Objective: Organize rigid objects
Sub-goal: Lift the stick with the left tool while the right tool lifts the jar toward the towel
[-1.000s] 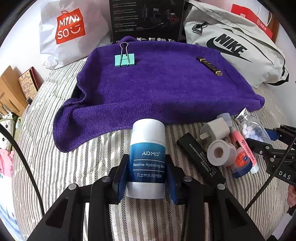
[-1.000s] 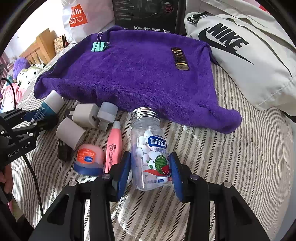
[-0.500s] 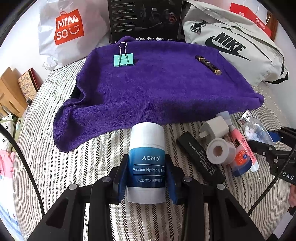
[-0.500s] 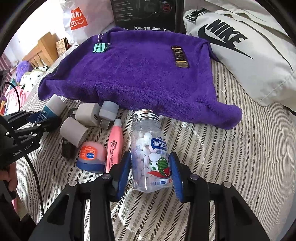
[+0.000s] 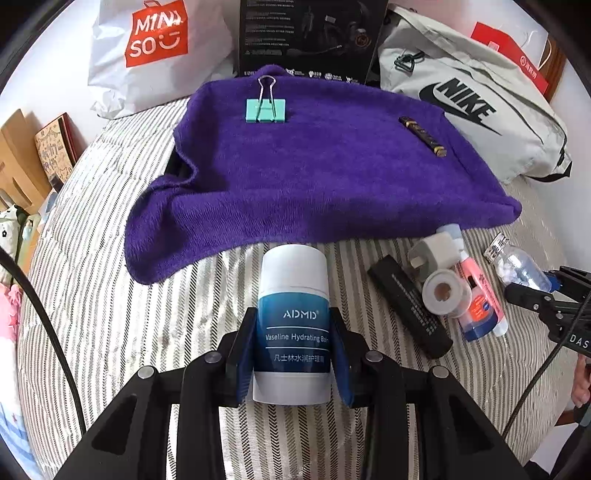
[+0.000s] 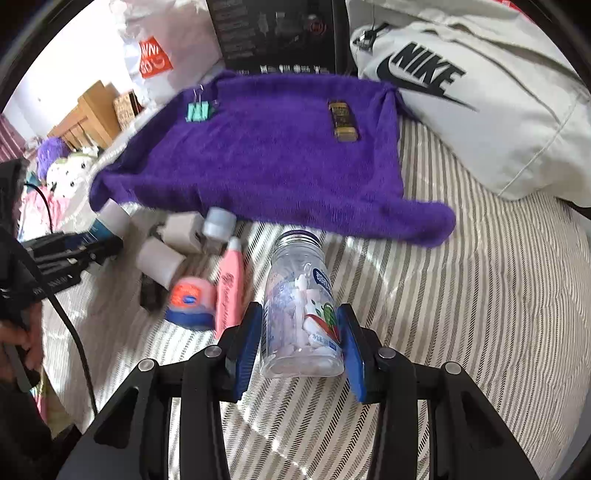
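My left gripper (image 5: 293, 354) is shut on a white and blue ADMD balm stick (image 5: 293, 302), held just in front of the purple towel (image 5: 314, 173). My right gripper (image 6: 301, 343) is shut on a clear candy jar (image 6: 301, 306) with a metal lid, lifted and tilted over the striped bed. On the towel lie a teal binder clip (image 5: 265, 109) and a dark gold-tipped case (image 5: 423, 136). Between the grippers lie a white plug (image 5: 436, 253), a tape roll (image 5: 441, 291), a pink tube (image 6: 229, 284), a blue-orange tin (image 6: 190, 301) and a black bar (image 5: 408, 308).
A Miniso bag (image 5: 155, 48), a black box (image 5: 306, 33) and a grey Nike bag (image 5: 469, 107) stand behind the towel. Wooden furniture and soft toys (image 6: 74, 162) are at the left. The striped bed (image 6: 480, 295) stretches to the right.
My right gripper has lifted and turned with the jar, and the candies have shifted inside. My left gripper with the balm stick has stayed almost still.
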The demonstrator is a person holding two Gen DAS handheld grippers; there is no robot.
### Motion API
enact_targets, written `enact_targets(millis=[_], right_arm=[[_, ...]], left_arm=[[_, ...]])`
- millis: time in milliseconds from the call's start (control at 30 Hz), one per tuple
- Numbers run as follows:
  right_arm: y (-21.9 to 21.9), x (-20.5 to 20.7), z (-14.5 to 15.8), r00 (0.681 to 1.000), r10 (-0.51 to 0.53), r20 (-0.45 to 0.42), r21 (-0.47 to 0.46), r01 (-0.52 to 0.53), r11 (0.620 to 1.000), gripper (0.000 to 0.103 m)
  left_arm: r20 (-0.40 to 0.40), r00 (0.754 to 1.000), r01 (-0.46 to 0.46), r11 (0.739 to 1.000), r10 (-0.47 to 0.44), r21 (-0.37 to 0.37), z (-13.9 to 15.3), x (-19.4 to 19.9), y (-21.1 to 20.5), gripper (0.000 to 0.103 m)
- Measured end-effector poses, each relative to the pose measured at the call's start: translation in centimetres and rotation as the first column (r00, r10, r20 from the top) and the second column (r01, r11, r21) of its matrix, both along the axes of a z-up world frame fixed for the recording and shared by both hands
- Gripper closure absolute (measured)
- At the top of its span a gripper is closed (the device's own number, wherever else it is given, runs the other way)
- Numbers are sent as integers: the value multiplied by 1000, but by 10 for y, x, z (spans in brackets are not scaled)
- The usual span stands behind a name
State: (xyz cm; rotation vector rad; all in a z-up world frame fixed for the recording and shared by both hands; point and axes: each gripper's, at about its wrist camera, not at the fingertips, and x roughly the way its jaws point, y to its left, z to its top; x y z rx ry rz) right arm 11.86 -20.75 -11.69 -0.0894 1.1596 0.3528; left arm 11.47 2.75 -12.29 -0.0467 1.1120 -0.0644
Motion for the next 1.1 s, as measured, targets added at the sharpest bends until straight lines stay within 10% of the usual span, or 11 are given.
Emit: enact_targets(millis=[533, 1100], right_arm=[[17, 3, -15, 999, 37, 24, -89, -35, 995, 59], [2, -6, 9, 1000, 18, 16, 28, -18, 999, 62]], left_arm=[[4, 1000, 24, 998, -24, 55, 0, 4, -11, 68], [44, 999, 0, 996, 4, -86, 21, -12, 17, 69]])
